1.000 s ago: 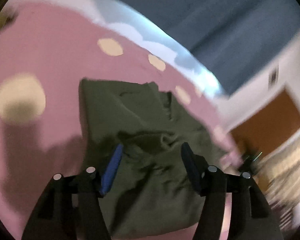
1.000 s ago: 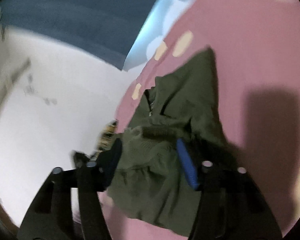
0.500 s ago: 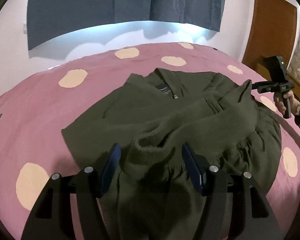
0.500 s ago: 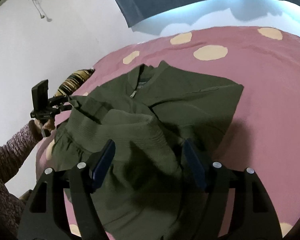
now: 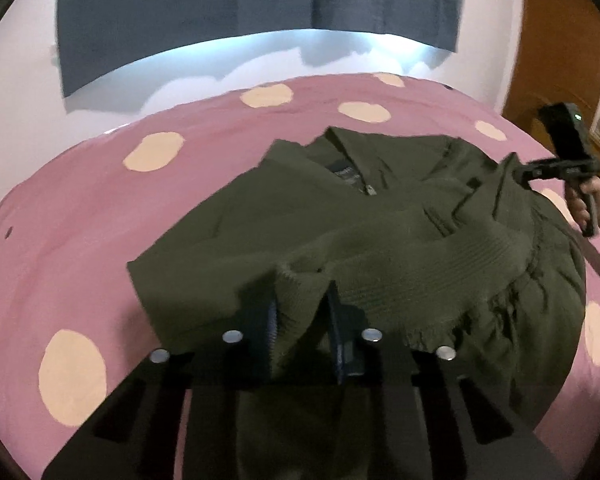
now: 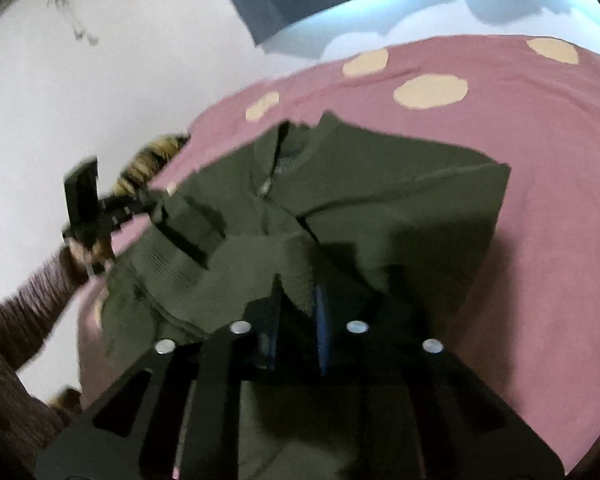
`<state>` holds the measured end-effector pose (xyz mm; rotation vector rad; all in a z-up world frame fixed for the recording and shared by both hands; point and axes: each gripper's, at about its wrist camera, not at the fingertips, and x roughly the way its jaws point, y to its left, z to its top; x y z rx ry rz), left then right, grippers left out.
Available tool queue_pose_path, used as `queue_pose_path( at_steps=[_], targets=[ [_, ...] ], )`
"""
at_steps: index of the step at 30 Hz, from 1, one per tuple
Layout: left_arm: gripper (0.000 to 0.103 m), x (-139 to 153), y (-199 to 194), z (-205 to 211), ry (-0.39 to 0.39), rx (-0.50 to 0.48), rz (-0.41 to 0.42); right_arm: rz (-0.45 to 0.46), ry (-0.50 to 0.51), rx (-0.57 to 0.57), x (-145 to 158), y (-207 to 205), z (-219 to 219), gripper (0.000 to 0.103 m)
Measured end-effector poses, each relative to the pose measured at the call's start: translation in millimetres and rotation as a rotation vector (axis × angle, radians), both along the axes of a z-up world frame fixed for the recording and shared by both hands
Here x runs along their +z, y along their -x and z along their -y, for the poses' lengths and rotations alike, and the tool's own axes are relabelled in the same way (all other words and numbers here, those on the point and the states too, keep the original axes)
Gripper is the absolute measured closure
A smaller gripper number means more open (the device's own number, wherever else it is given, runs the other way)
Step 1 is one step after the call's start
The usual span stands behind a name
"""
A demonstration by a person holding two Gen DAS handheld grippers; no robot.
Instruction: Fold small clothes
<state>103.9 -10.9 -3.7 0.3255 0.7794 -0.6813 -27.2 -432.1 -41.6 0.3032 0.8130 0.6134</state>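
A dark olive green jacket (image 5: 340, 208) lies on a pink bedspread with cream dots (image 5: 100, 200), collar at the far side. Its ribbed hem is lifted toward me. My left gripper (image 5: 302, 304) is shut on the hem's left corner. My right gripper (image 6: 298, 300) is shut on the hem's other corner, over the jacket (image 6: 380, 184). In the left wrist view the right gripper (image 5: 528, 174) pinches fabric at the right. In the right wrist view the left gripper (image 6: 148, 200) pinches fabric at the left. The lower jacket hangs hidden under my grippers.
The bedspread (image 6: 540, 160) spreads wide to the right. A white wall and a dark blue curtain (image 5: 260, 8) stand behind the bed. A brown door (image 5: 560, 60) is at the far right. A striped yellow and black object (image 6: 148, 160) lies at the bed's left edge.
Both grippers have gone from open to shut on the jacket's ribbed hem. The hem is now raised between them.
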Motion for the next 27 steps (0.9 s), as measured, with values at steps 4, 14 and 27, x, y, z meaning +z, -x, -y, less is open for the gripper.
queue_pose_path(
  at_steps=[4,14,27],
  targets=[
    [0.088,18,3,2,-0.004,0.072,0.056,0.054,-0.010,-0.053,22,12,3,0.093],
    [0.091,59,-83,13,0.074,0.289,0.060,0.110,-0.052,-0.229,64,-56,12,0.094],
    [0.092,-40,-172,26,-0.037,0.433,-0.110,-0.168,-0.011,-0.326,-32,-153,22,0.094]
  ],
)
